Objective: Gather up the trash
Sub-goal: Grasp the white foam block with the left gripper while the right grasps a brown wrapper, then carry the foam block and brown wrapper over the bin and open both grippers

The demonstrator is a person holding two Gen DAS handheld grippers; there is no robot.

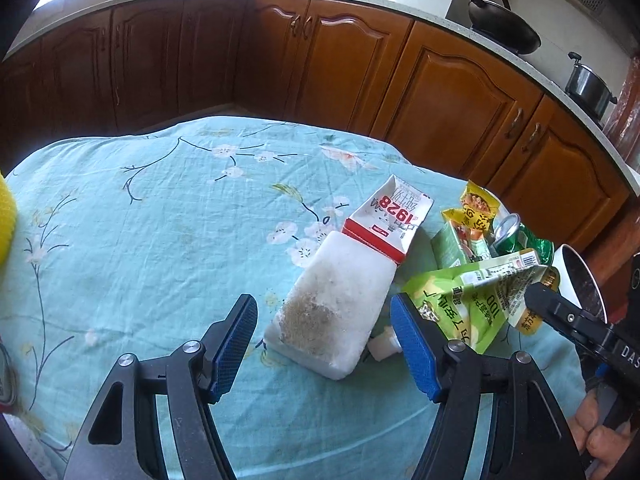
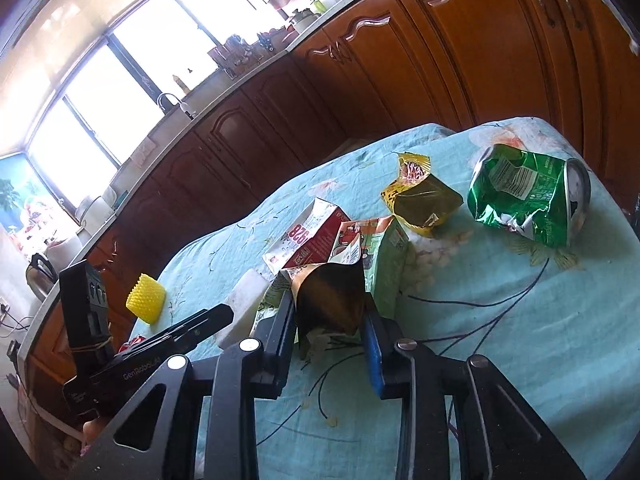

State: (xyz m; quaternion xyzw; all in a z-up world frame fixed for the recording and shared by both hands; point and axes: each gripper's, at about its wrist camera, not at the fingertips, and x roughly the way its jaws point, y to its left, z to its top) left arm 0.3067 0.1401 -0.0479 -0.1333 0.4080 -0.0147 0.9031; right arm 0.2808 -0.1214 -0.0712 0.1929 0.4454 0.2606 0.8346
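Observation:
My right gripper (image 2: pixel 328 308) is shut on an open green snack bag (image 2: pixel 332 300); both pads press its sides near the mouth. The left wrist view shows the same bag (image 1: pixel 472 300) with the right gripper (image 1: pixel 560 312) at its right end. My left gripper (image 1: pixel 324 304) is open over a dirty white foam block (image 1: pixel 332 320), which lies flat between the fingers without touching them. Behind the block lie a red and white milk carton (image 1: pixel 388 220), a yellow packet (image 1: pixel 478 204) and a crushed green can (image 2: pixel 528 196).
Everything lies on a table under a teal flowered cloth (image 1: pixel 140 220). A yellow foam net sleeve (image 2: pixel 146 298) stands at the left end, and a white bowl (image 1: pixel 576 280) at the right edge. Brown cabinets (image 1: pixel 320 48) run close behind the table.

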